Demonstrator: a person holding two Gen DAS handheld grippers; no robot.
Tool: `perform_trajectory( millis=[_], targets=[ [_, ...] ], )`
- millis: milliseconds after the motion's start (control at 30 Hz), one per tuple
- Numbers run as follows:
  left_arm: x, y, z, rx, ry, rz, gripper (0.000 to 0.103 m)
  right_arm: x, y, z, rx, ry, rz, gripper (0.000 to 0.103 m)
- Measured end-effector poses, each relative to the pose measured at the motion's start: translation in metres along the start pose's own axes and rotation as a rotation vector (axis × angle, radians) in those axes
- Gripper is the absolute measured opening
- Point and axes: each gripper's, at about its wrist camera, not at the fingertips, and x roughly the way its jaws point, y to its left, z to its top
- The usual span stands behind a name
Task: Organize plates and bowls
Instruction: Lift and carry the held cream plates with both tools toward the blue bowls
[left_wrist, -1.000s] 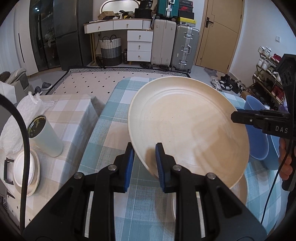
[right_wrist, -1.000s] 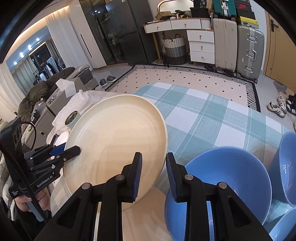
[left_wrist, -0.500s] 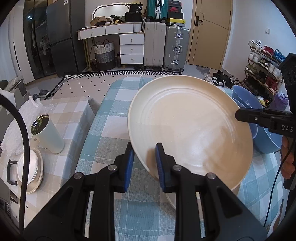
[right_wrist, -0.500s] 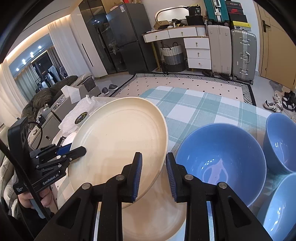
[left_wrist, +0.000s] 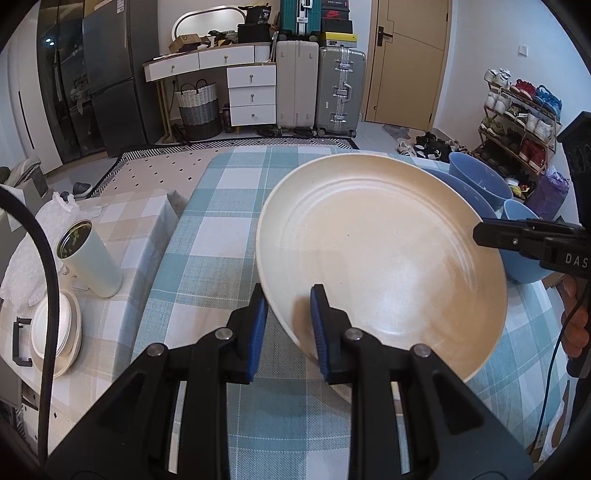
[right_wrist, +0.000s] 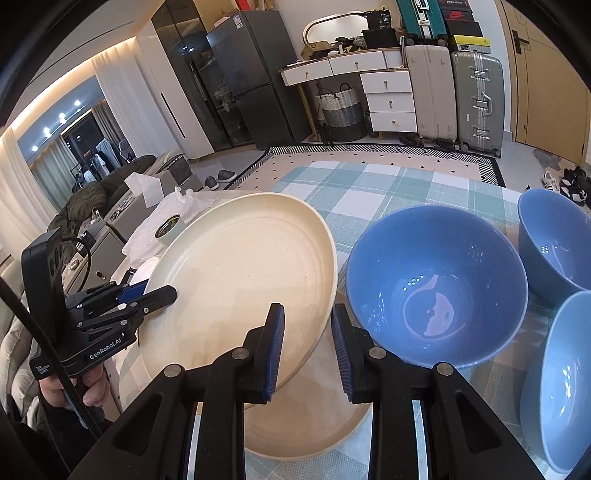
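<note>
A large cream plate (left_wrist: 384, 254) is held tilted above the checked table, and it also shows in the right wrist view (right_wrist: 240, 295). My left gripper (left_wrist: 286, 321) is shut on its near rim. My right gripper (right_wrist: 307, 347) is shut on the opposite rim, and it shows as a black arm (left_wrist: 524, 240) in the left wrist view. A second cream plate (right_wrist: 314, 417) lies flat on the table below the held one. Three blue bowls stand to the right: a big one (right_wrist: 436, 288), one behind (right_wrist: 554, 240), one at the right edge (right_wrist: 565, 387).
The table has a teal checked cloth (left_wrist: 221, 221). A side table to the left carries a pale green tumbler (left_wrist: 88, 258), white stacked dishes (left_wrist: 55, 332) and crumpled plastic. Suitcases, drawers and a shoe rack stand further back.
Both grippers have lifted the cream plate higher and drawn back, so the table and bowls look further away. The plate beneath is more exposed. Both grips are unchanged.
</note>
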Motion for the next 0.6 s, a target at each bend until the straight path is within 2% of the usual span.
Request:
perform_trajectory(
  millis=[600],
  targets=[
    [0.027,0.007,-0.020,0.020,0.040,-0.031,0.020,0.000,0.000,-0.034,0.030,0.016,-0.014,0.027]
  ],
)
